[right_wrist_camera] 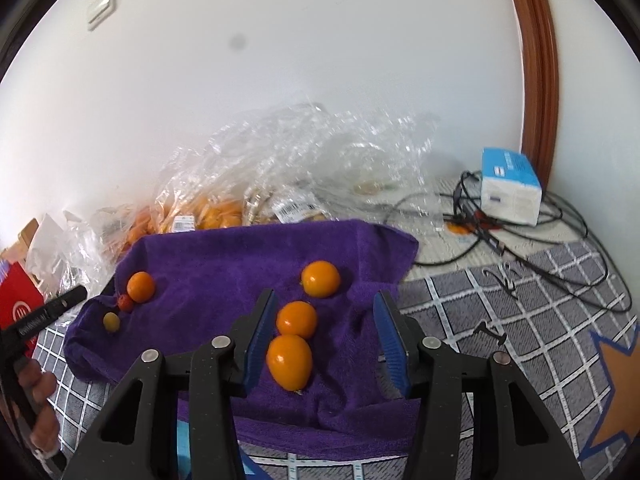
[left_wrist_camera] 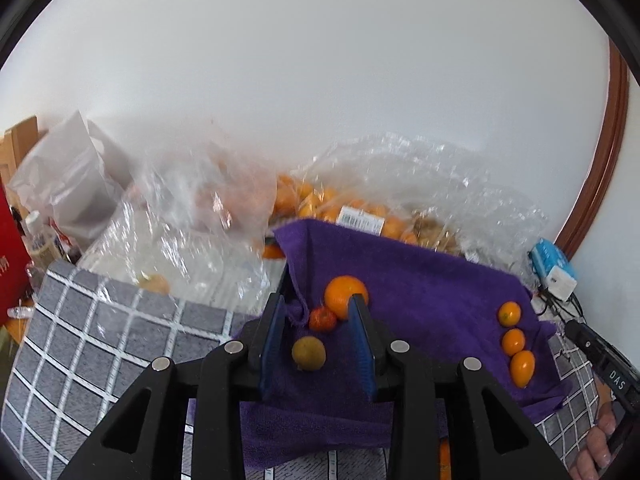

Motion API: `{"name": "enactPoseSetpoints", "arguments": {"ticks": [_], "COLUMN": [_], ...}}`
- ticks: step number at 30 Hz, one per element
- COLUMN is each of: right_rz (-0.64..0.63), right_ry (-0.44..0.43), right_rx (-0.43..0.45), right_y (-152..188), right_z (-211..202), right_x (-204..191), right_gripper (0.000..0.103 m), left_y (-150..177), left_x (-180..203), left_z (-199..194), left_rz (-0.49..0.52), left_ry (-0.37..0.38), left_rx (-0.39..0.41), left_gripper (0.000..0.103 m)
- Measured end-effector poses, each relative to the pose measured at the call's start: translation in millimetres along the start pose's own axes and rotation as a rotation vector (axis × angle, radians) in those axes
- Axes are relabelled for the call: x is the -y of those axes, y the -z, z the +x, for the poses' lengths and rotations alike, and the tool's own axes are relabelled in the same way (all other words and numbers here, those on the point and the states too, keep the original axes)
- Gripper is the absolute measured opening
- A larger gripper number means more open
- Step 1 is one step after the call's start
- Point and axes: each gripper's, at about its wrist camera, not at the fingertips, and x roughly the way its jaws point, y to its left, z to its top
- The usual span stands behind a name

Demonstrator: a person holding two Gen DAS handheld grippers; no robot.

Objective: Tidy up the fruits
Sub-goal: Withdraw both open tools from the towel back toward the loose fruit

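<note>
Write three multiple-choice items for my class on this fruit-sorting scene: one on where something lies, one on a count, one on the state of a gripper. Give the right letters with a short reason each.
1. Where does the small red fruit lie?
A. Touching the round orange fruit on the purple towel
B. Inside a plastic bag
C. On the checked cloth, off the towel

2. How many fruits lie on the towel in all?
A. Four
B. Six
C. Nine

3. How does the right gripper stand?
A. Shut on a fruit
B. Open, holding nothing
C. Shut on the towel

Answers:
1. A: the left wrist view shows it against the orange fruit's lower left edge.
2. B: three at the left end with the greenish-brown fruit, and three orange fruits in a row at the right end.
3. B: its blue pads stand wide apart, touching no fruit.
</note>
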Motion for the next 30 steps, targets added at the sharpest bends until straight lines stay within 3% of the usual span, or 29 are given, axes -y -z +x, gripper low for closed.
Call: {"name": "enactPoseSetpoints", "arguments": {"ticks": [5,8,14,22,30], "right_rz": [-0.032,-0.039,-0.111,-0.157,-0.227], "right_ry": [-0.014,-0.072,-0.119,-0.225,-0.16], "right_rx": [-0.014,-0.053,-0.112,-0.225,-0.262], "right_y": [-1.4,6.8,45.0,91.0,108.7], "right_z": [-15.0,-26.1,-45.4,-43.1,-30.9], "right_x": [-19.0,-30.6,-60.9,-91.5,-110.9], "right_gripper": [0.049,0.047,0.04,0.04,0.04], "left_y": [-3.8,5.1,40.4,85.9,91.2], "left_x": [-4.0,-11.6,-35.8,-62.3,-74.2], "left_z": [-22.2,-36.1,-55.3,-66.2,-68.8], "left_rz": [-0.01,-0.011,-0.015,-0.073,-0.118], "left_ry": [0.015,0.006,-0.023,-0.057,-0.097], "left_rx": [-0.014,-0.022,-0.062,-0.086,-0.065], "left_gripper": [0.031,0.031,0.031,0.039,0.044]}}
